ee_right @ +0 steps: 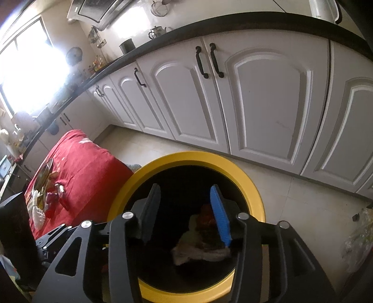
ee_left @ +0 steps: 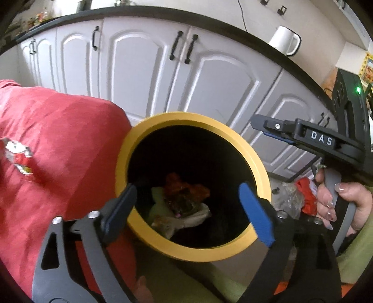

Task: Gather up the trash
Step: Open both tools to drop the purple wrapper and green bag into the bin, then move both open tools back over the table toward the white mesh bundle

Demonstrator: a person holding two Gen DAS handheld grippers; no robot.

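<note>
Left claw: the left claw (ee_left: 186, 207) fills the bottom of the left wrist view, its jaws spread wide over the mouth of the bin, nothing between them.
Right claw: the right claw (ee_right: 186, 214) sits low in the centre of the right wrist view, jaws part way apart, empty, poised above the same opening; in the left wrist view it enters from the right edge (ee_left: 261, 125), a hand (ee_left: 338, 202) wrapped round its grey handle.
Trash: a crumpled heap of trash (ee_left: 181, 205) lies at the bottom of the bin, an orange-red wrapper on top of pale paper or cloth; seen again between the right claw's fingers (ee_right: 200, 242).
Bin: the yellow-rimmed bin (ee_left: 261, 167), black inside, stands on the floor in the centre of both views (ee_right: 254, 186).
Red cloth: a red cloth (ee_left: 58, 144) covers a low surface touching the bin's left side; more wrappers (ee_right: 50, 198) lie on it at the left of the right wrist view.
Loose litter: clear plastic and red scraps (ee_left: 300, 193) lie to the right of the bin, behind the hand.
Cabinets: white cabinets (ee_right: 268, 105) with black handles run across the upper half of both frames.
Worktop: a dark worktop (ee_left: 209, 21) above them carries a white kettle (ee_left: 283, 40) at upper right.
</note>
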